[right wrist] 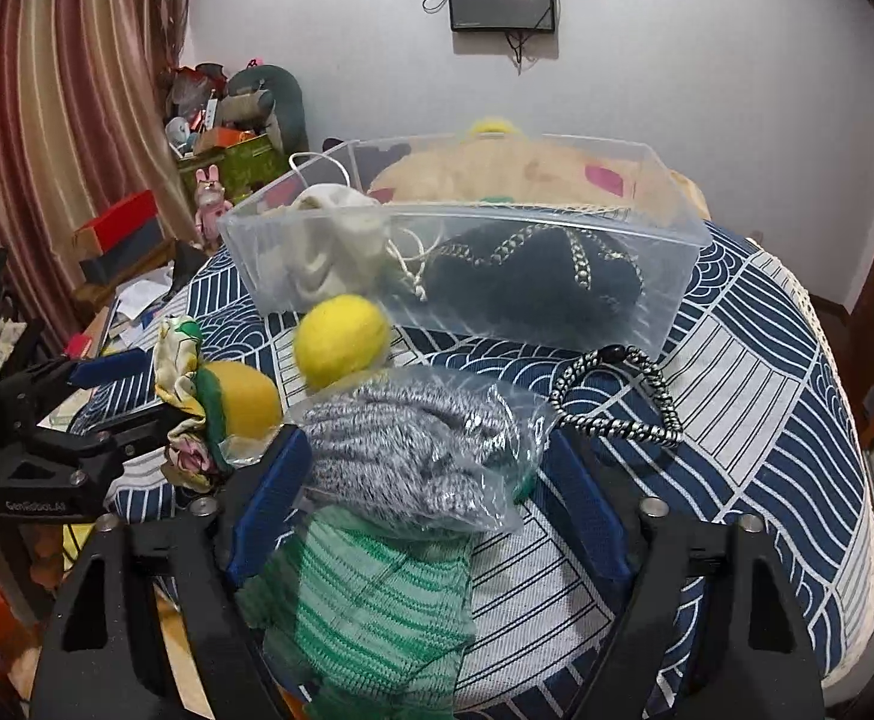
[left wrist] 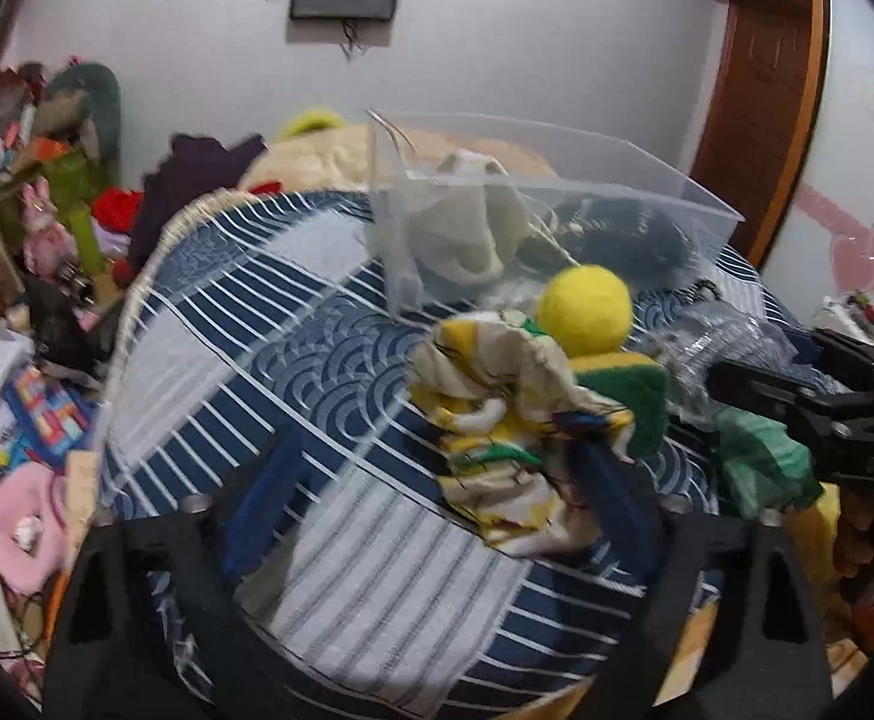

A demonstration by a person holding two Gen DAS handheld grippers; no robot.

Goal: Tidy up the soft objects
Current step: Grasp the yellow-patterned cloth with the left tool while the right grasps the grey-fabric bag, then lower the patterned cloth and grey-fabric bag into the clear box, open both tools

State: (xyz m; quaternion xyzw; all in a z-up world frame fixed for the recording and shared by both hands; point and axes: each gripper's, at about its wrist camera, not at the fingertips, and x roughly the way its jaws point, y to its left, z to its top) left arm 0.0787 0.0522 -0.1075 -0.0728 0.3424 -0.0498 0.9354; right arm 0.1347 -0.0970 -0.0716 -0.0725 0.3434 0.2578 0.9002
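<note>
The left gripper (left wrist: 437,474) is seen wide open, its right finger touching a crumpled patterned cloth (left wrist: 508,432) on the counter (left wrist: 329,570). The right gripper (right wrist: 431,480) is likewise spread, with a bagged grey knit (right wrist: 413,450) and a green knit (right wrist: 365,600) lying between its 2 fingers. A yellow ball (right wrist: 341,348) is seen just beyond, before a clear bin (right wrist: 670,300).

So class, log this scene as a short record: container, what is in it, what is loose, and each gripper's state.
container: clear plastic bin on blue patterned cloth
inside: cream fabric bundle, dark knitted item
loose: yellow felt ball, black-and-white braided cord
left gripper: open, beside floral cloth
right gripper: open around bagged grey knit
</note>
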